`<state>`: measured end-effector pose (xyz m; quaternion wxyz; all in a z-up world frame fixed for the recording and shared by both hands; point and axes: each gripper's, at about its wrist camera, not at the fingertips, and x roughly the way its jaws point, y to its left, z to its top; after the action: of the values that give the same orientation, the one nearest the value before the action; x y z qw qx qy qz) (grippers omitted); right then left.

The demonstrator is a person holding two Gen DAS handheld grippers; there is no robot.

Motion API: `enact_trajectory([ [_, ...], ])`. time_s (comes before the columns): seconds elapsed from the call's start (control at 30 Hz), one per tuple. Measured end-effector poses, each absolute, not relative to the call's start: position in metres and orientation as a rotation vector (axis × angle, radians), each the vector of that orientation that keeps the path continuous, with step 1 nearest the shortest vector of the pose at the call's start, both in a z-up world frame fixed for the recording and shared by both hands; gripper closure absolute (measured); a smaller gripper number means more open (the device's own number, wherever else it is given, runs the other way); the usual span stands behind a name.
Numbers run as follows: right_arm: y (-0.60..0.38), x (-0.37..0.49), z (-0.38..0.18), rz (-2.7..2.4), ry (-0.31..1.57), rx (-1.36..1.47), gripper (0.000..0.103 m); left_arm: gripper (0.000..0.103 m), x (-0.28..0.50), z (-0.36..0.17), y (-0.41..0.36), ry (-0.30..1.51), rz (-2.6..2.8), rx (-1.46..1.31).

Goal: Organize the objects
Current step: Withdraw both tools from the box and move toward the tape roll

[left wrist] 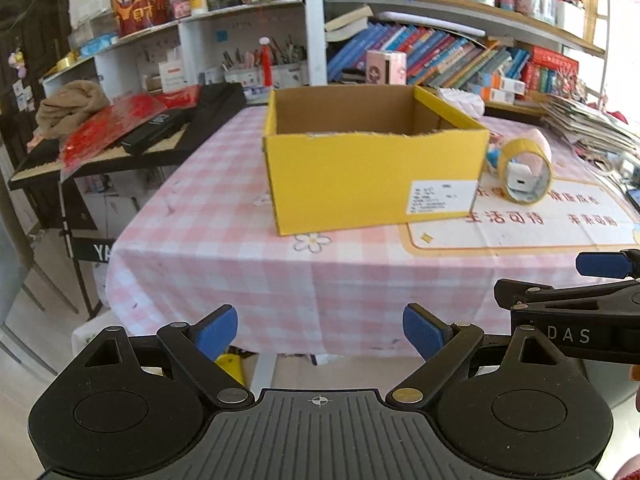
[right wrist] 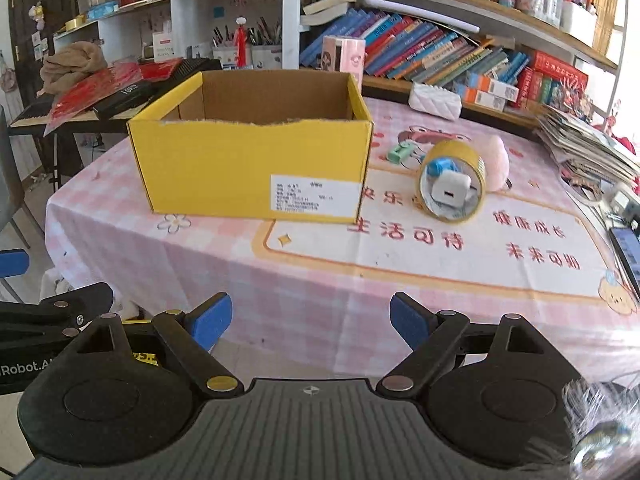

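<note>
An open yellow cardboard box (left wrist: 372, 180) (right wrist: 248, 168) stands on the pink checked table. To its right a yellow tape roll (left wrist: 524, 172) (right wrist: 452, 180) stands on edge, with a white charger (right wrist: 450, 192) seen through its hole. A pink soft object (right wrist: 498, 162) and a small green item (right wrist: 402, 152) lie behind it. My left gripper (left wrist: 320, 332) is open and empty at the table's near edge. My right gripper (right wrist: 310, 322) is open and empty beside it; it also shows in the left wrist view (left wrist: 600, 276).
A white quilted pouch (right wrist: 436, 100) lies at the table's back. Stacked papers (right wrist: 588, 144) and a phone (right wrist: 628, 248) sit at the right edge. A keyboard with red papers (right wrist: 100, 96) stands left. Bookshelves (right wrist: 440, 52) line the back.
</note>
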<state>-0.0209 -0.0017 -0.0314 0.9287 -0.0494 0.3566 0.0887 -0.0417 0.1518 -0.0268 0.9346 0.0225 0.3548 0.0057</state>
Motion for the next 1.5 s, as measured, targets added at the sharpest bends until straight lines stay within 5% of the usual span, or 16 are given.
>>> enact_trajectory([
  [0.73,-0.077,-0.026,-0.034,0.009,0.760,-0.018,0.015,0.011,-0.016,-0.027,0.081,0.720,-0.176,0.127],
  [1.5,-0.163,0.058,-0.037,-0.024,0.803,-0.019,0.015,0.011,0.063,-0.031,-0.006,0.724,-0.214,0.118],
])
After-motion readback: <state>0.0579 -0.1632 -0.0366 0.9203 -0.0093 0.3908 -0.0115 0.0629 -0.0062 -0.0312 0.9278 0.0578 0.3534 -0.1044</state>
